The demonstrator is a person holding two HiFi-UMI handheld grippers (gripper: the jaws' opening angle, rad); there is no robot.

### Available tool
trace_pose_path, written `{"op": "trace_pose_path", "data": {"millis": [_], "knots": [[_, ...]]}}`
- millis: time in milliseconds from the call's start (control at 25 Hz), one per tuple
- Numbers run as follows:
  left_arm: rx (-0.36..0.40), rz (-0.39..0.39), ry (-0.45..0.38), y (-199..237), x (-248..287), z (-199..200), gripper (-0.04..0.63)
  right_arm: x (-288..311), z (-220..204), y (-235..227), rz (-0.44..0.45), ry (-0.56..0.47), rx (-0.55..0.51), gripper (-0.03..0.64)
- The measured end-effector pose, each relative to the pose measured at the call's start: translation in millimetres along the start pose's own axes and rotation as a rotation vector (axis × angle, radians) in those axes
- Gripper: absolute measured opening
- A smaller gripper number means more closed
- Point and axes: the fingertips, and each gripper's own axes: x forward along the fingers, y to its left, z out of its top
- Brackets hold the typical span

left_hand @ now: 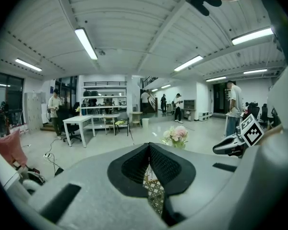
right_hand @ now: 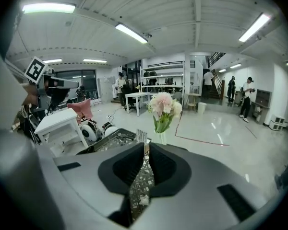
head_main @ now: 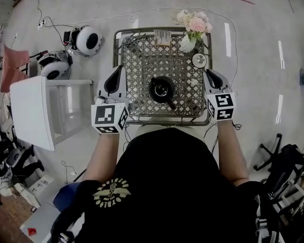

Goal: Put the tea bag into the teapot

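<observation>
A black teapot [head_main: 161, 90] stands in the middle of the metal lattice table [head_main: 142, 59], spout towards me. Small white pieces that may be tea bags [head_main: 192, 82] lie to its right, close to my right gripper [head_main: 211, 78]. That gripper hovers at the table's right edge with its jaws shut and nothing in them; in the right gripper view [right_hand: 145, 146] only the lattice shows through the slit. My left gripper [head_main: 116, 77] hangs at the table's left edge, also shut and empty [left_hand: 149, 147]. Neither gripper touches the teapot.
A vase of pink flowers [head_main: 192, 30] and a small round dish [head_main: 199, 60] stand at the back right, with a holder box [head_main: 162, 36] at the back. A white side table [head_main: 33, 110] is on the left, with round white devices [head_main: 87, 40] and cables on the floor. People stand far off.
</observation>
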Motion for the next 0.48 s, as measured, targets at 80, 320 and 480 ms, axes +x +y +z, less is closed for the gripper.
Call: {"op": "trace_pose_path", "data": {"millis": [80,320,480], "knots": [[-0.003,-0.017,0.020,2,5,-8,-0.003,12,-17,1,0.004,0.040,0.009,0.012],[0.003,-0.079,0.064,-9,17,-26,-0.003,42,-77,3,0.008,0.152,0.054,0.014],[0.014,-0.105,0.090,-13,19,-36,-0.003,59,-118,6,0.021,0.235,0.083,0.101]]}}
